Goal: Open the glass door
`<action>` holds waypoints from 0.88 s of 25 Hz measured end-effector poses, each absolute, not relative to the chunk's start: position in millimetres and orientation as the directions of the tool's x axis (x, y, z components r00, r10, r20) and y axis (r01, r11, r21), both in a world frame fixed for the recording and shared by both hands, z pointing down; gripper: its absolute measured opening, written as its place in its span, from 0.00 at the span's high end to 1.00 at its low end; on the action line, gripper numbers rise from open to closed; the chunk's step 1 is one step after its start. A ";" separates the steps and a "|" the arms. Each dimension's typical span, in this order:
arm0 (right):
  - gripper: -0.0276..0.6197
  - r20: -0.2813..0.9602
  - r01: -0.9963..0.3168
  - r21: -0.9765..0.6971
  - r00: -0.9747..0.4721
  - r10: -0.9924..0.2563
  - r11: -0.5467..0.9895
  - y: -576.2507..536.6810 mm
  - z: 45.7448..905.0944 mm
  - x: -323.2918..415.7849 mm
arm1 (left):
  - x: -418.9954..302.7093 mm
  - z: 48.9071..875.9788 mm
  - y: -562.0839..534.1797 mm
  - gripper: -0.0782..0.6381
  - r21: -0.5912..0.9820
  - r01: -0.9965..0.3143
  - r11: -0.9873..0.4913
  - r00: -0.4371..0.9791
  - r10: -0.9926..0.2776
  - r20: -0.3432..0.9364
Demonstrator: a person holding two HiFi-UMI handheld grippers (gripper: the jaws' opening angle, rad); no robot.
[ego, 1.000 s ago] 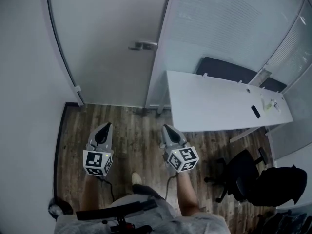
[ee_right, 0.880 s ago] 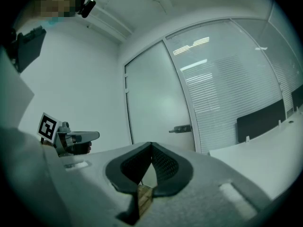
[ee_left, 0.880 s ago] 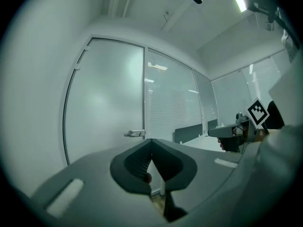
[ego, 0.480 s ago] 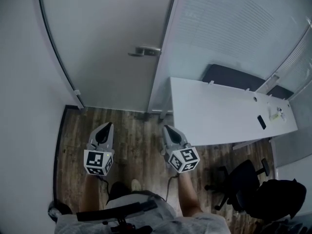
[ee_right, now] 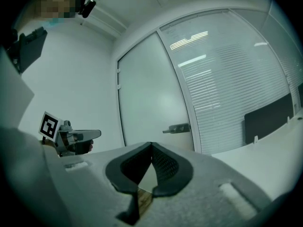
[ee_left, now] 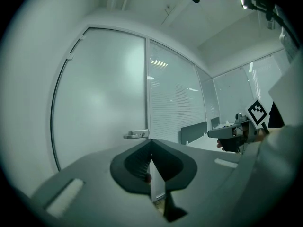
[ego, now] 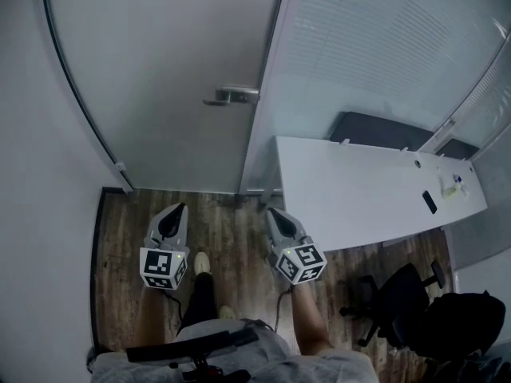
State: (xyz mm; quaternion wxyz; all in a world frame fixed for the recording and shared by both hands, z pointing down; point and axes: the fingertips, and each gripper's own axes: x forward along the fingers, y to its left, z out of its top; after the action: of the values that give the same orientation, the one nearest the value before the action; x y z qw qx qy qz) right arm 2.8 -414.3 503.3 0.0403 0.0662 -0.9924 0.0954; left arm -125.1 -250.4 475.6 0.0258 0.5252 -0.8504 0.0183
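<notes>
The frosted glass door (ego: 168, 78) stands shut ahead, with a metal lever handle (ego: 230, 96) at its right edge. My left gripper (ego: 173, 211) and right gripper (ego: 274, 214) are held side by side, level and pointing at the door, well short of it. Both are shut with nothing between the jaws. In the left gripper view the handle (ee_left: 136, 134) shows just above my shut left gripper (ee_left: 151, 141). In the right gripper view the handle (ee_right: 176, 127) sits up and to the right of my right gripper (ee_right: 151, 144).
A glass partition with blinds (ego: 383, 46) adjoins the door on the right. A white desk (ego: 359, 190) with a dark phone (ego: 430, 202) stands to the right, and a black office chair (ego: 399, 294) is near it. A plain wall (ego: 40, 174) closes the left side.
The person has walked closer to the door: the handle and door frame sit lower and larger in the head view. A foot now shows between the grippers. Both grippers stay shut.
</notes>
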 end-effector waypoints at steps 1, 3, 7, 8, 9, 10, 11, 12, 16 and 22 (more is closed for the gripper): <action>0.96 0.092 -0.148 -0.182 -0.987 -0.133 0.972 -419.0 503.4 -3.1 | -132.4 475.7 -255.5 0.89 -0.003 -0.898 0.440 -0.440 -0.896 0.062; 0.96 0.093 -0.164 -0.177 -0.984 -0.149 0.970 -427.2 503.3 -15.7 | -147.8 477.0 -266.2 0.89 -0.003 -0.905 0.424 -0.424 -0.904 0.063; 0.96 0.108 -0.180 -0.189 -0.981 -0.162 0.965 -439.2 507.5 -39.7 | -174.5 483.5 -289.0 0.89 -0.013 -0.919 0.393 -0.393 -0.915 0.092; 0.96 0.113 -0.183 -0.191 -0.980 -0.164 0.964 -442.2 507.9 -46.4 | -180.6 483.8 -295.6 0.89 -0.019 -0.924 0.382 -0.382 -0.919 0.098; 0.96 0.118 -0.187 -0.191 -0.979 -0.166 0.964 -445.1 508.2 -53.4 | -187.1 483.6 -301.8 0.89 -0.025 -0.928 0.371 -0.371 -0.923 0.102; 0.96 0.122 -0.191 -0.191 -0.978 -0.169 0.963 -447.7 508.4 -60.1 | -194.1 483.8 -307.2 0.89 -0.033 -0.932 0.362 -0.363 -0.926 0.104; 0.96 0.125 -0.195 -0.191 -0.977 -0.173 0.962 -450.1 508.8 -66.3 | -201.7 484.5 -311.9 0.89 -0.043 -0.934 0.356 -0.359 -0.928 0.105; 0.96 0.127 -0.201 -0.191 -0.976 -0.178 0.961 -453.0 509.3 -72.1 | -209.6 485.7 -316.5 0.89 -0.054 -0.934 0.352 -0.356 -0.928 0.106; 0.96 0.136 -0.223 -0.193 -0.970 -0.199 0.956 -468.0 511.0 -93.6 | -236.0 488.9 -339.4 0.89 -0.060 -0.944 0.323 -0.328 -0.938 0.114; 0.96 0.140 -0.256 -0.199 -0.963 -0.231 0.946 -486.8 513.3 -119.8 | -271.8 490.8 -373.8 0.89 -0.086 -0.961 0.264 -0.274 -0.951 0.141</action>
State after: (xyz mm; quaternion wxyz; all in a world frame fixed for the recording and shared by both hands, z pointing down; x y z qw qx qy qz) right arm -119.8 -486.8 513.3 0.0576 0.1237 -0.9847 0.1081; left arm -271.8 -373.8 490.8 0.0301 0.6018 -0.7943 0.0773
